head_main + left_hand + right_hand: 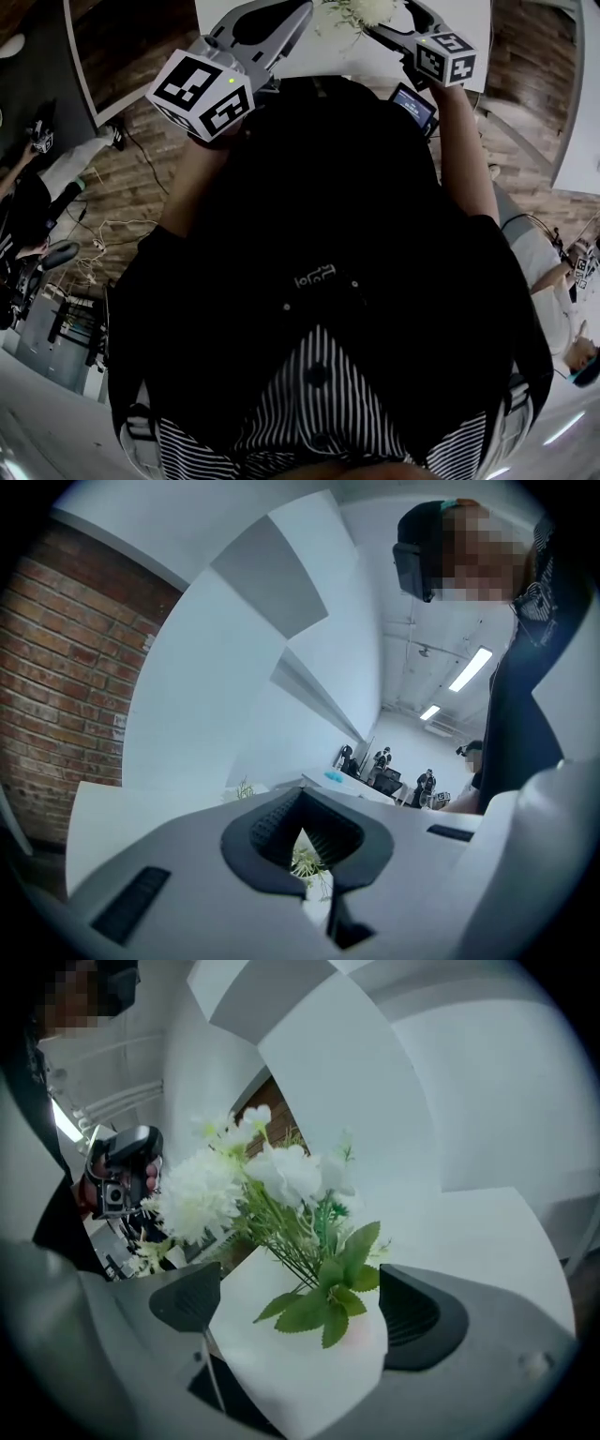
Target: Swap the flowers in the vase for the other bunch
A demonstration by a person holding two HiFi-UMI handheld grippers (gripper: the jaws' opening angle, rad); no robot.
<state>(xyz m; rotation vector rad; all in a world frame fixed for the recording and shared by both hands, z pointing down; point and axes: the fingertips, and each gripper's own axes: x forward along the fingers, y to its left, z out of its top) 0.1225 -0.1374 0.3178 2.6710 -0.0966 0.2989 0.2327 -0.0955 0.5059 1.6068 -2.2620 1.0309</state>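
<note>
A bunch of white flowers (272, 1180) with green leaves stands between the wide-apart jaws of my right gripper (305, 1321). Its stems run down into a white vase (300, 1372). Neither pad (427, 1316) touches it. In the head view the same flowers (361, 11) stand on the white table (328, 61), just off the right gripper (373, 34). My left gripper (289, 17) hovers to their left. In its own view the left gripper (323, 892) has its jaws together, and a green sprig (305, 860) shows through the gap beyond them.
A second small sprig (244, 787) shows on the white table (103, 817), with a brick wall (56, 686) behind. Other people stand in the background (384, 761). A person's hands hold a device (117, 1171) at the left. Cables (98, 248) lie on the wooden floor.
</note>
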